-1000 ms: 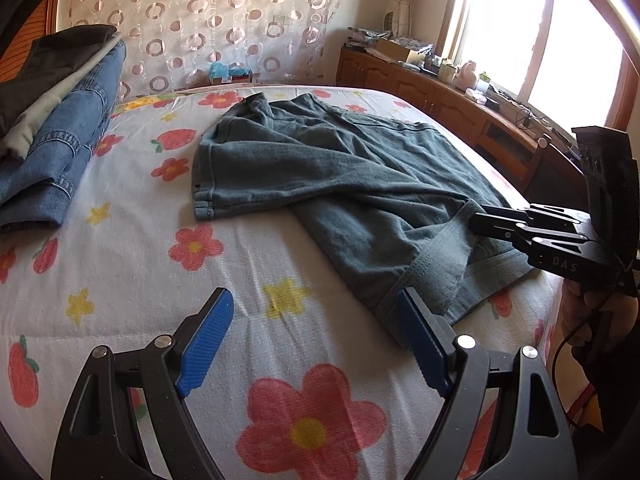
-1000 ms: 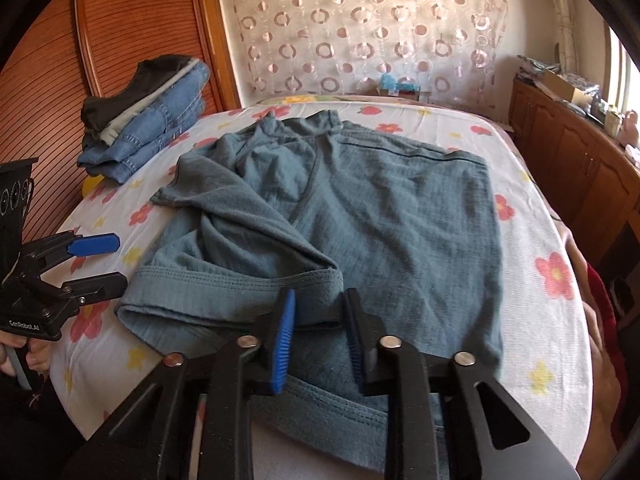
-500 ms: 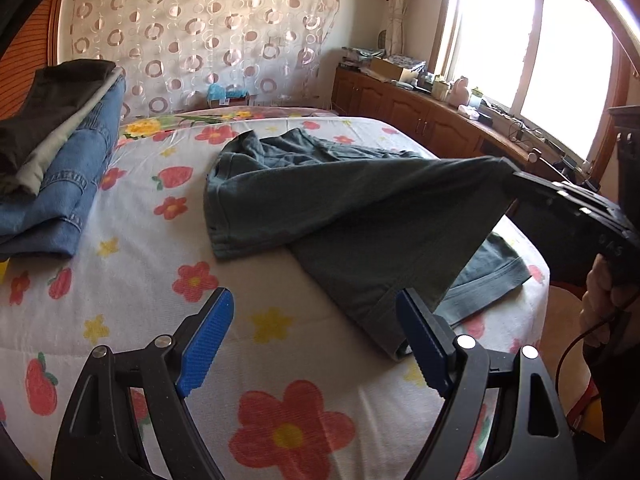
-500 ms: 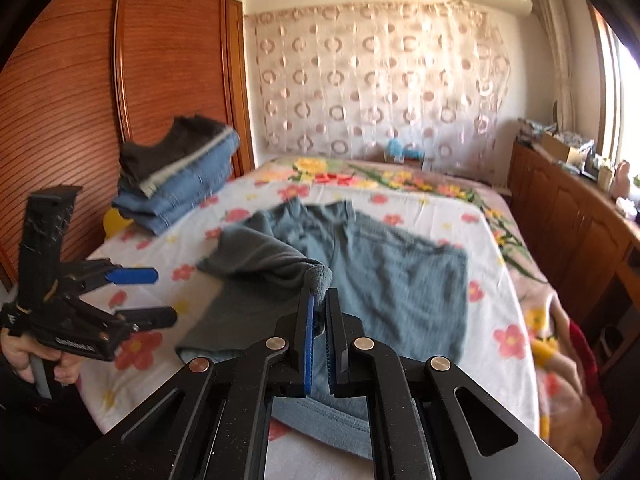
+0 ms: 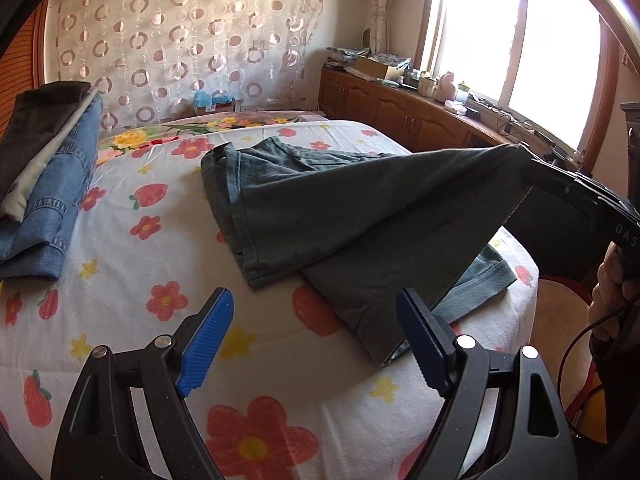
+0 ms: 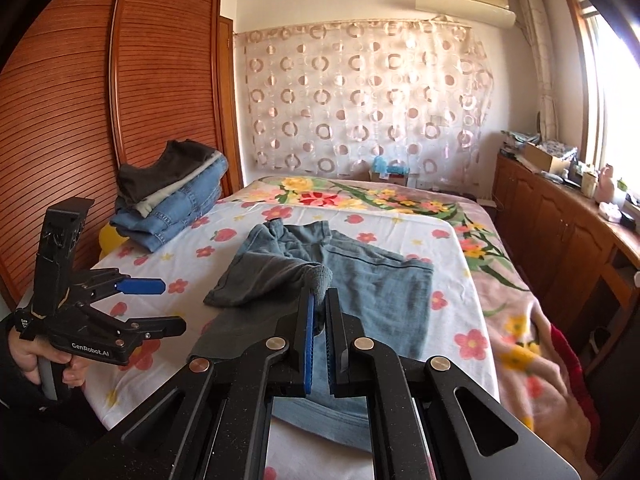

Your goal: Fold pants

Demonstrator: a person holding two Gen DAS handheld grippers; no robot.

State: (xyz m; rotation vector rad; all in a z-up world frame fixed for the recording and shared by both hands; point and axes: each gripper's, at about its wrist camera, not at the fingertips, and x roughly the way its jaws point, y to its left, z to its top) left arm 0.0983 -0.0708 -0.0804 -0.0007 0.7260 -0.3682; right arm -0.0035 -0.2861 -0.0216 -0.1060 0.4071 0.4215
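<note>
While left claw (image 5: 316,340) gapes, right claw (image 6: 319,332) pinches pants (image 6: 372,280)

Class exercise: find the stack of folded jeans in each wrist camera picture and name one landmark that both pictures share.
Left wrist: stack of folded jeans at far left edge, on the bed.
Right wrist: stack left of centre, against the wooden wardrobe.
Shared landmark: the circle-patterned curtain.

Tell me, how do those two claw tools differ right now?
The right gripper is shut on the grey-green pants, lifting a bunch of cloth off the flowered bed. The left gripper is open, empty, hovering over the bed beside the pants. Both are black, hand-held, with blue pads.
</note>
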